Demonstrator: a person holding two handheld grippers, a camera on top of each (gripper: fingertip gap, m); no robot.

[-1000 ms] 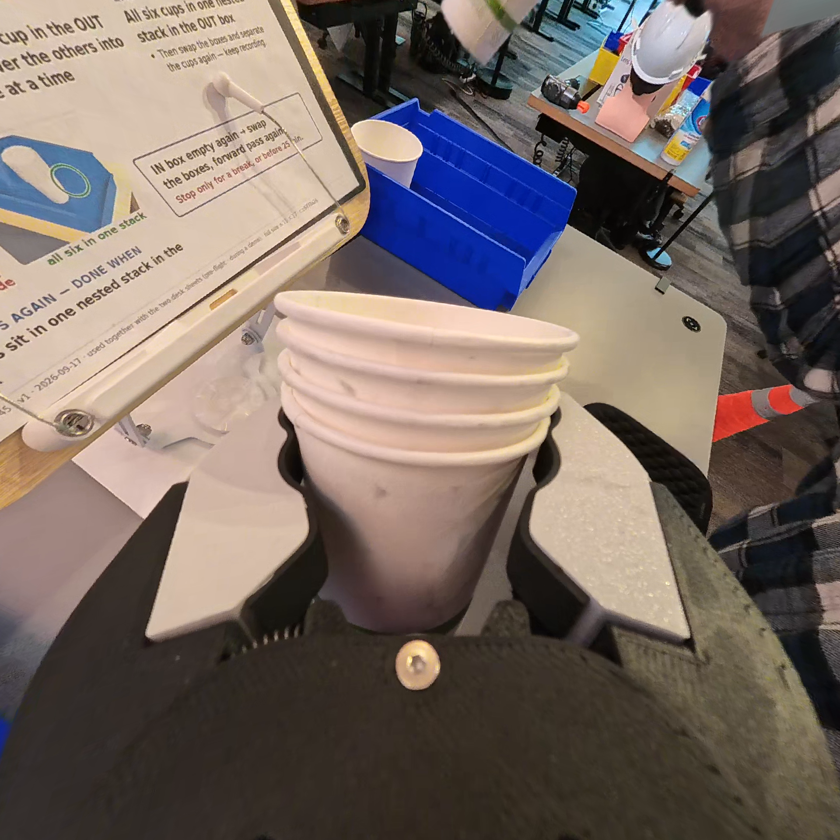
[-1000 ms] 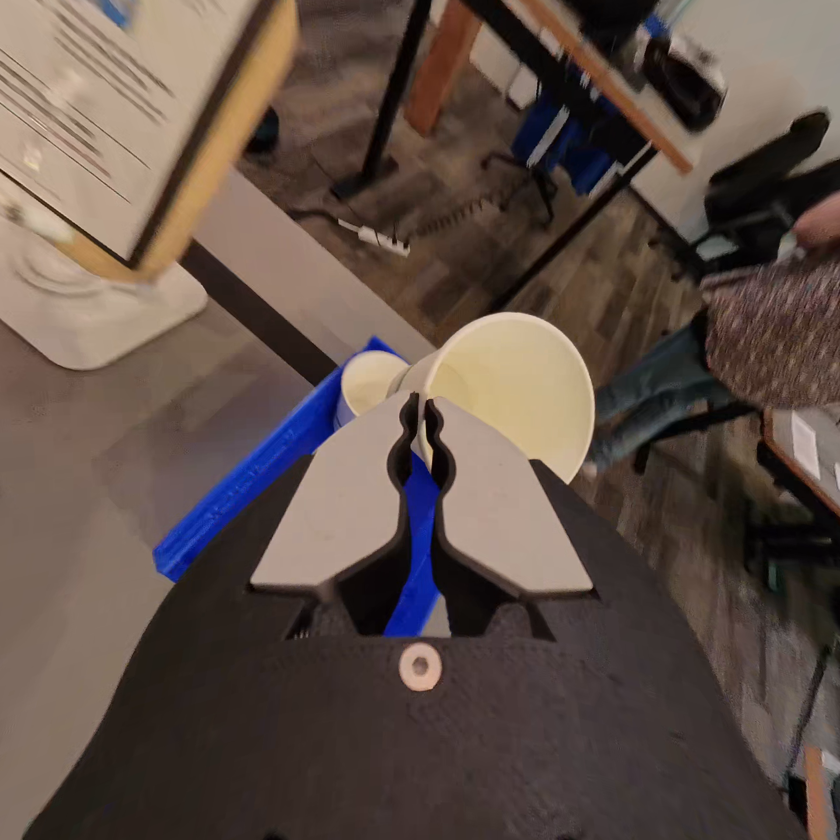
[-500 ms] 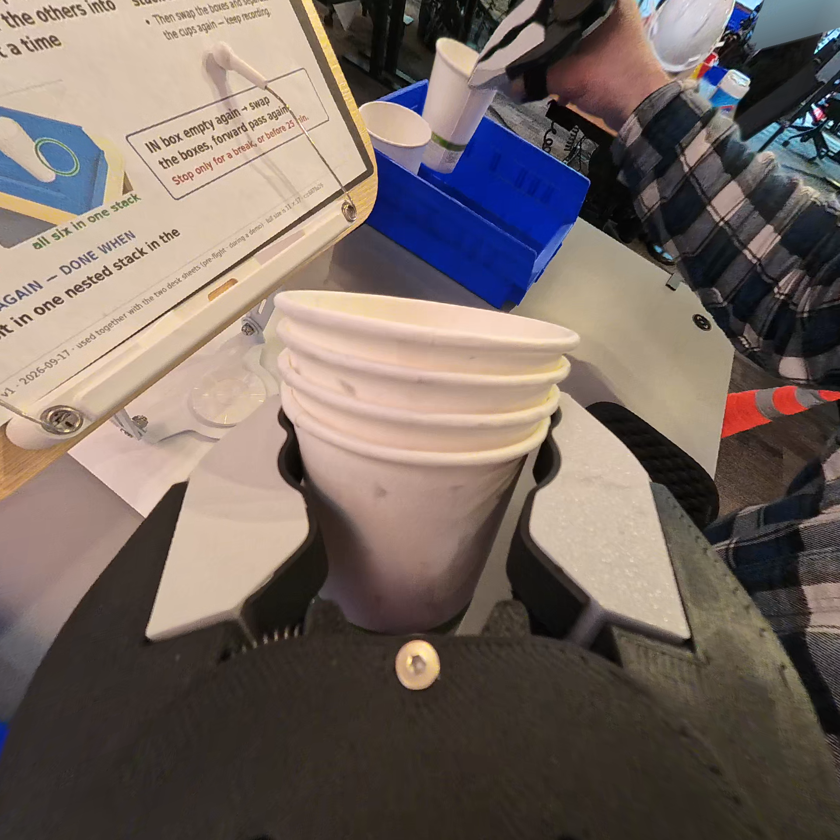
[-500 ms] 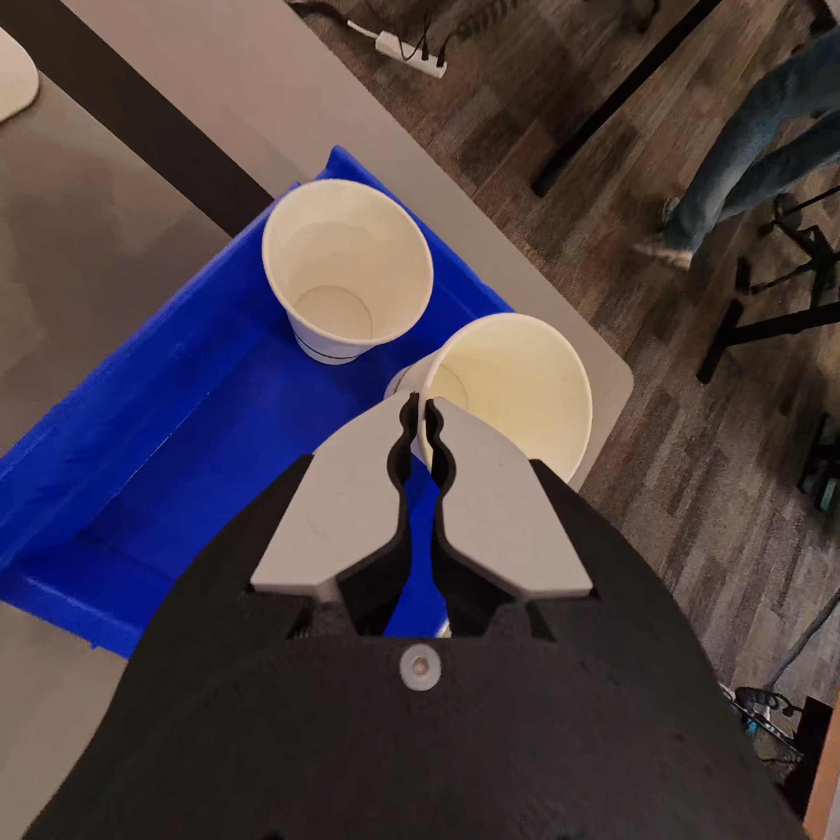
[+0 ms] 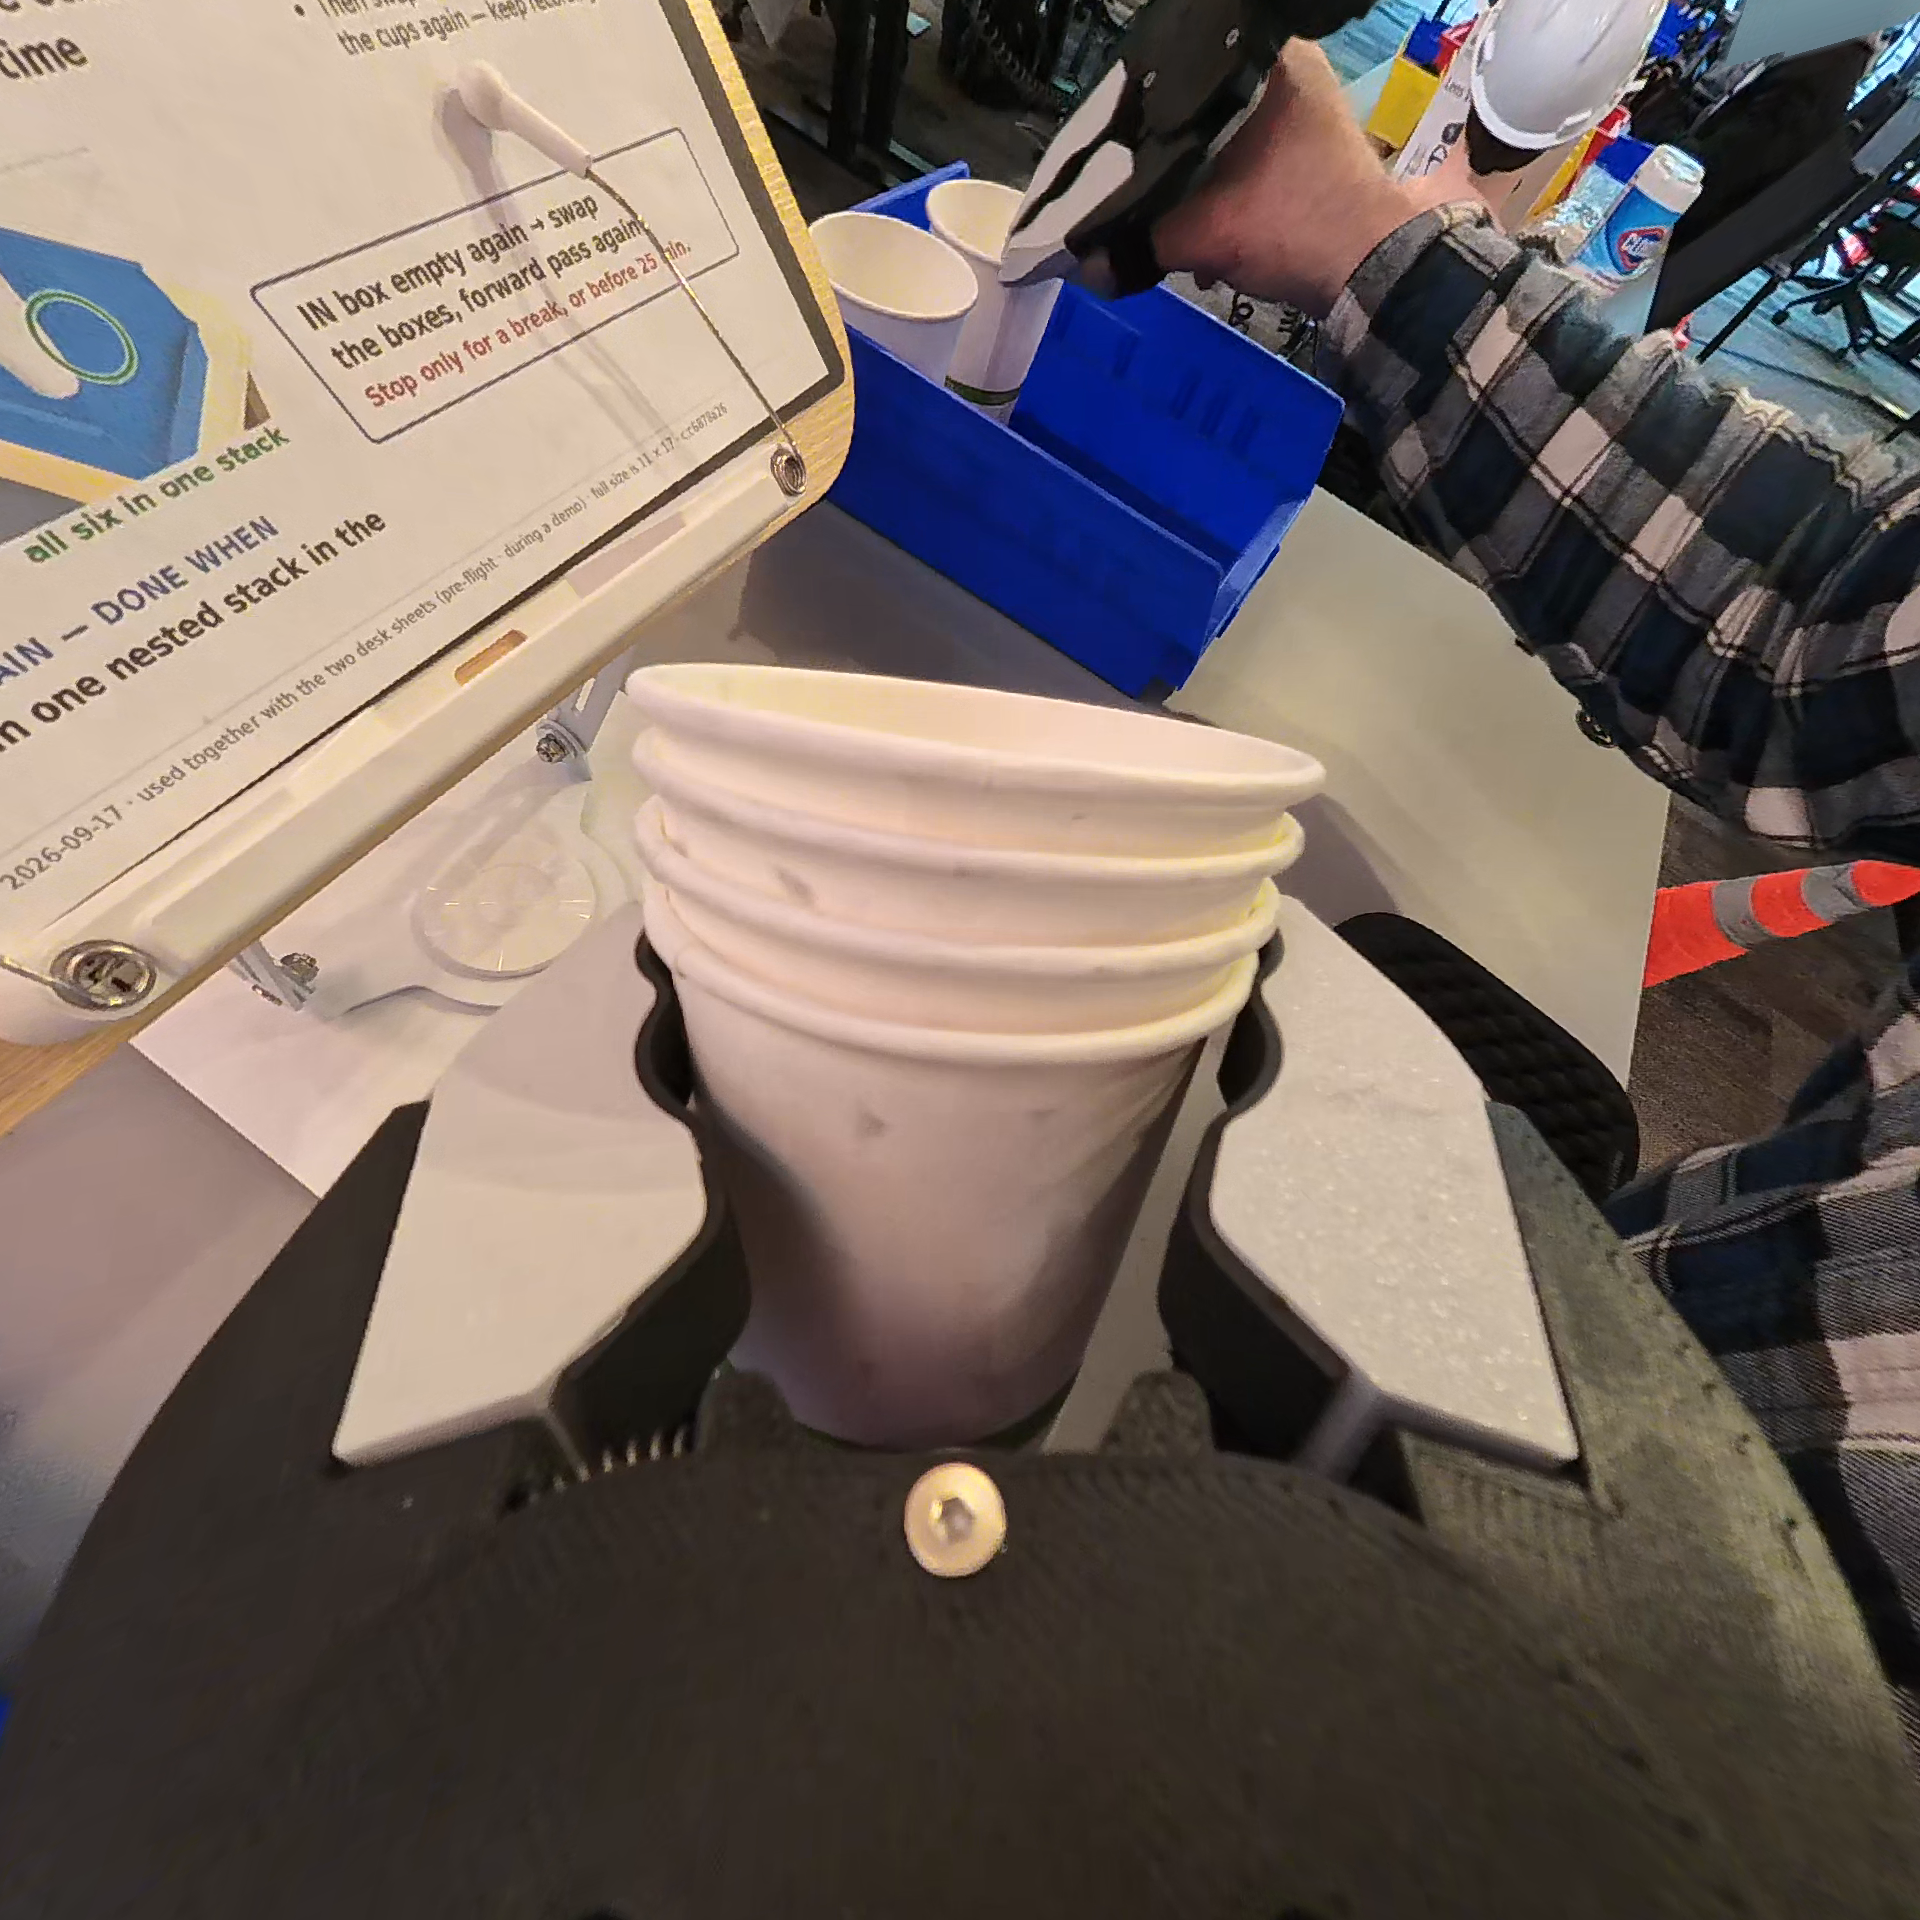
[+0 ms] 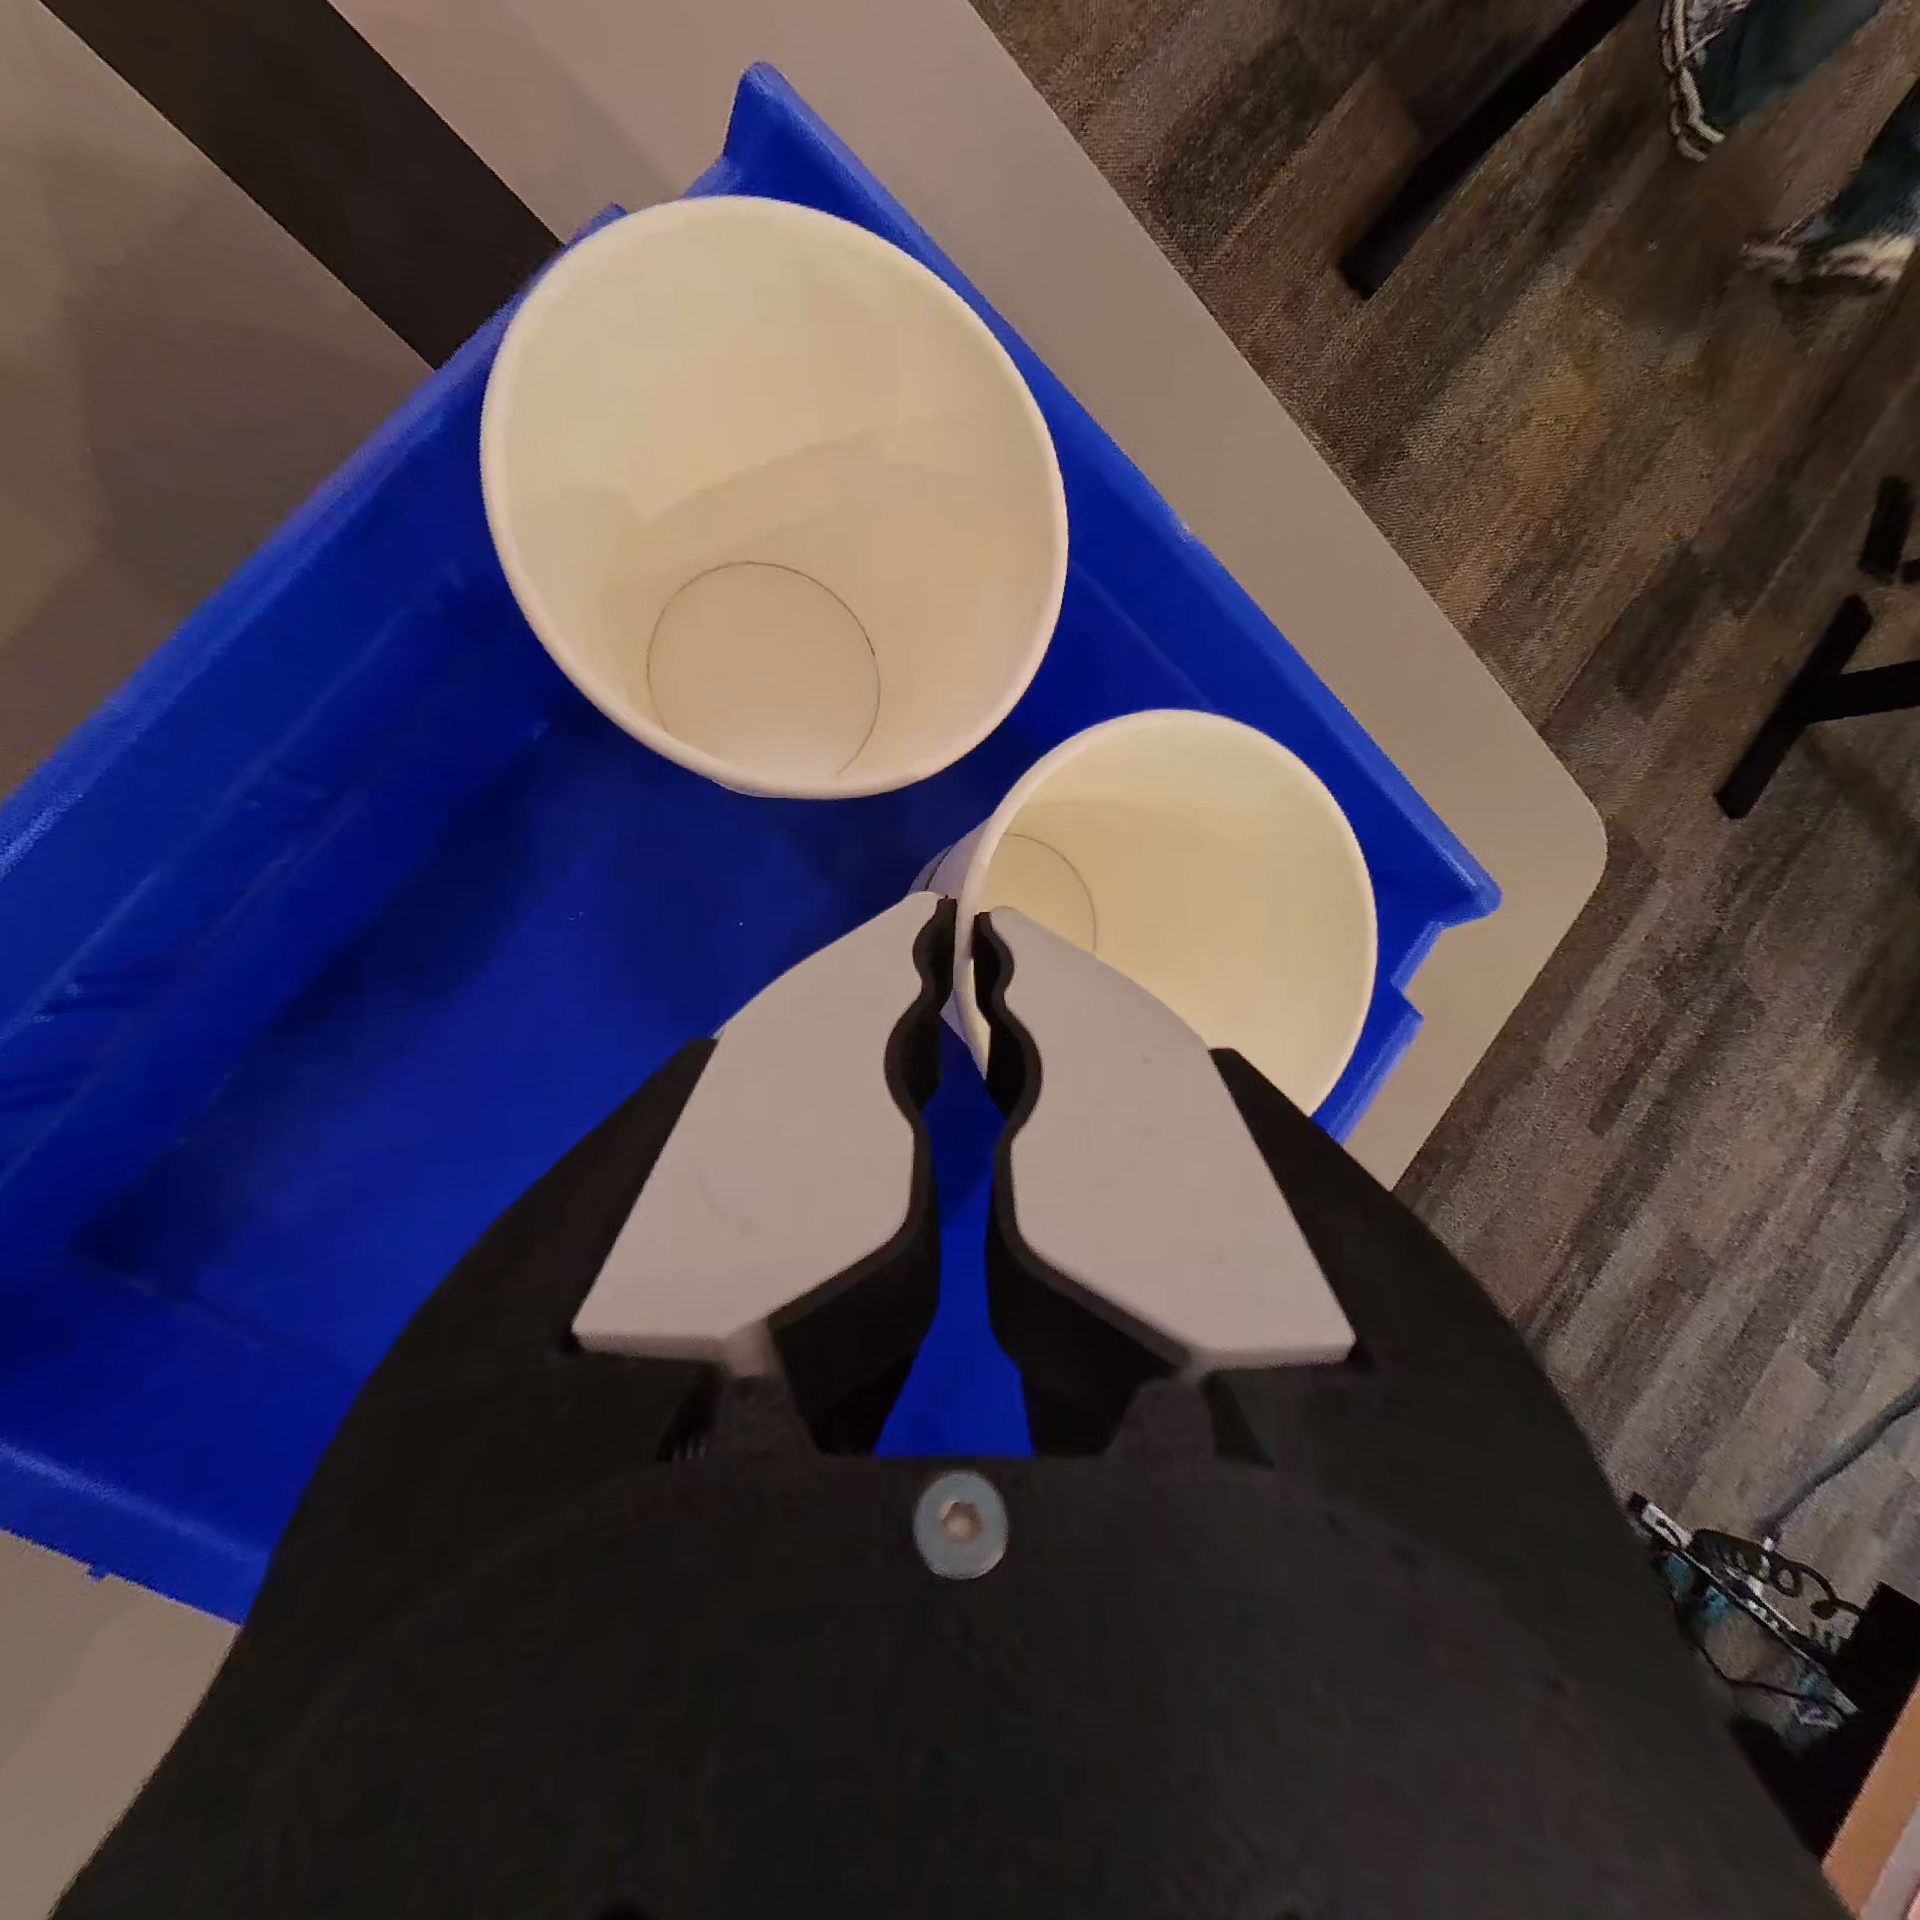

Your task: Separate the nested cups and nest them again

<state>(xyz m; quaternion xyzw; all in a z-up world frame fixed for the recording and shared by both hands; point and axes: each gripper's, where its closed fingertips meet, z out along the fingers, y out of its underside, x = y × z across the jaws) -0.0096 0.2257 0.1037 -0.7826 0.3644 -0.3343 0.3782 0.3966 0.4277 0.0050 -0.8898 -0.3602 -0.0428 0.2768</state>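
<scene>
Pinching cup (image 6: 1195, 914) rim, right hand-held gripper (image 6: 961, 925) holds it upright over blue bin (image 6: 312, 935), beside standing cup (image 6: 769, 499); left hand-held gripper (image 5: 951, 997) hugs stack (image 5: 956, 935)

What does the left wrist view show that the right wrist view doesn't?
Only the left wrist view shows the stack of four nested cups between the left gripper fingers, and the instruction board. Only the right wrist view looks down into both cups, showing them empty, and the wood floor. Both show the blue bin, the standing cup, and the right gripper pinching the other cup's rim.
</scene>
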